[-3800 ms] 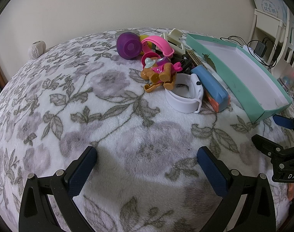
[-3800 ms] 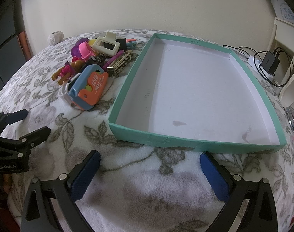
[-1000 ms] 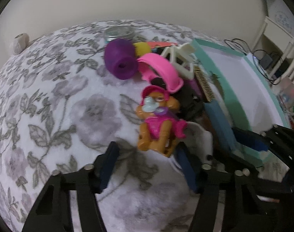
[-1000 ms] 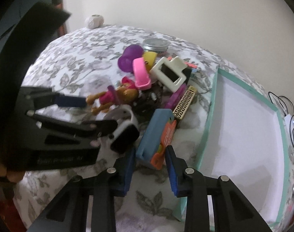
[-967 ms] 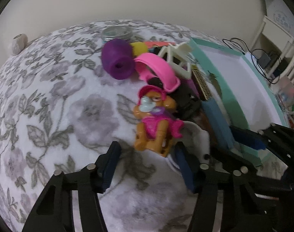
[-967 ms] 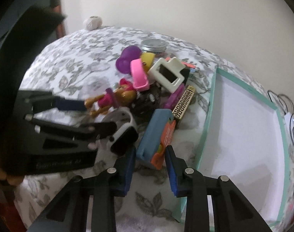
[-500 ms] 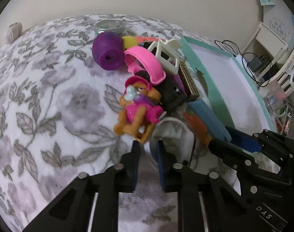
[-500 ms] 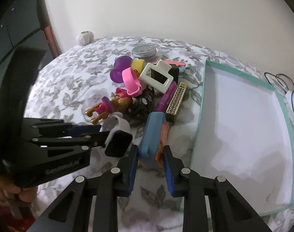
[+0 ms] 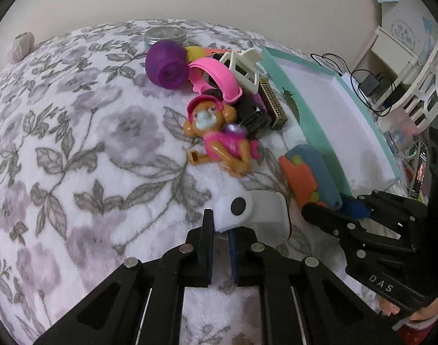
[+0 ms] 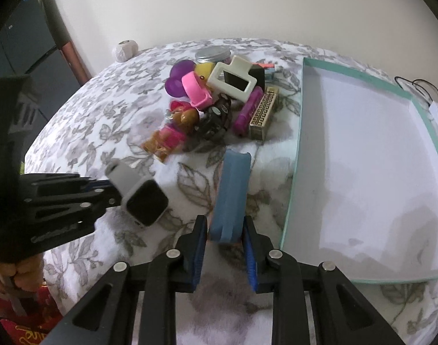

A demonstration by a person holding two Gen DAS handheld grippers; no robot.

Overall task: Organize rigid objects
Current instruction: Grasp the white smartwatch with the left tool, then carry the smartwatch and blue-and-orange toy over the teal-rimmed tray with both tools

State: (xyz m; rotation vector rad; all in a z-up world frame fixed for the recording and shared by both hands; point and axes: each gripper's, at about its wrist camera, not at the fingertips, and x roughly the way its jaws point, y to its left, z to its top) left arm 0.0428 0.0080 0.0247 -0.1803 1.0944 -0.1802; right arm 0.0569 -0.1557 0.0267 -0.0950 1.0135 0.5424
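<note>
1. My left gripper (image 9: 221, 231) has its fingers clamped on the white smartwatch (image 10: 139, 192), black square screen, lifted clear of the floral blanket (image 9: 75, 143).
2. My right gripper (image 10: 223, 237) pinches the blue-and-orange toy (image 10: 231, 195) beside the teal tray (image 10: 293, 184).

blanket (image 9: 75, 143): grey floral | tray (image 10: 300, 143): teal | watch (image 9: 256, 212): white

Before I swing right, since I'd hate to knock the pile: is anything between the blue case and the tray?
Nothing visible. The blue case, pinched by the right gripper, has only bare blanket between it and the teal tray; the toy pile lies farther back.
</note>
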